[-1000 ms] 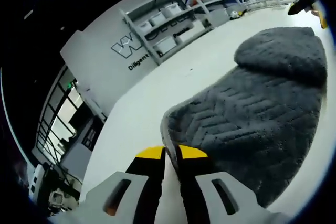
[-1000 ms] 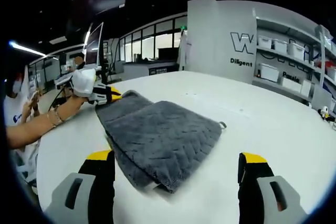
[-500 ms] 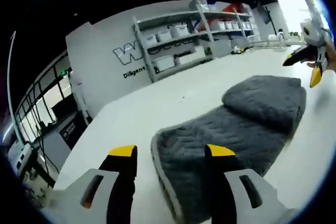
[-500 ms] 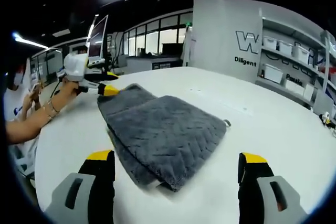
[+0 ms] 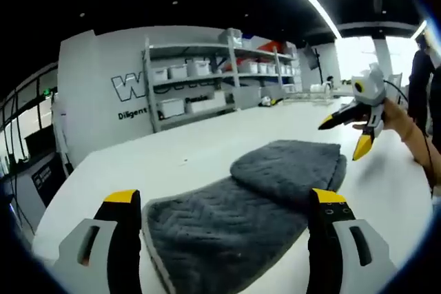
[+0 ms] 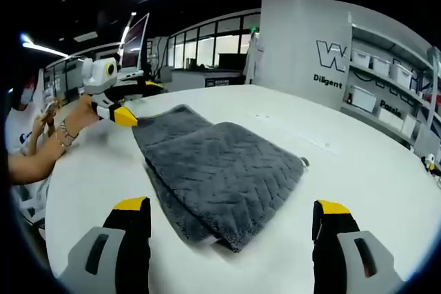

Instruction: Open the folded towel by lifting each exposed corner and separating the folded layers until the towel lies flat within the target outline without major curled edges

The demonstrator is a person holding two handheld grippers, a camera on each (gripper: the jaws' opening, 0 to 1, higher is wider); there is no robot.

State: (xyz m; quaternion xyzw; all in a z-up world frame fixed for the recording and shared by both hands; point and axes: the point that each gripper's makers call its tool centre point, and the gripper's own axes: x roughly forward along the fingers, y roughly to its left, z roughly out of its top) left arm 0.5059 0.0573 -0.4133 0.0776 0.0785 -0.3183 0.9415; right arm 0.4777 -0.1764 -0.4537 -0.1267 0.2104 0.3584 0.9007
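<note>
Lying folded, towel [image 6: 220, 170] on table [image 6: 358, 163] (both tools apart, gaping)

towel [image 6: 220, 170] | dark grey, zigzag-textured | folded, layers stacked and offset | lying on white table [image 6: 358, 163]

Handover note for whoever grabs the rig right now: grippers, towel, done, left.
Left gripper: open, empty, above the towel's near edge.
Right gripper: open, empty, at the opposite end.
Towel: grey, on the white table, upper layer overlapping a lower one that sticks out at the left gripper's end.
Done: nothing opened; no corner held.
Left: lift an exposed corner, peel the layers apart, lay flat, smooth curls. I can't make out a target outline.
</note>
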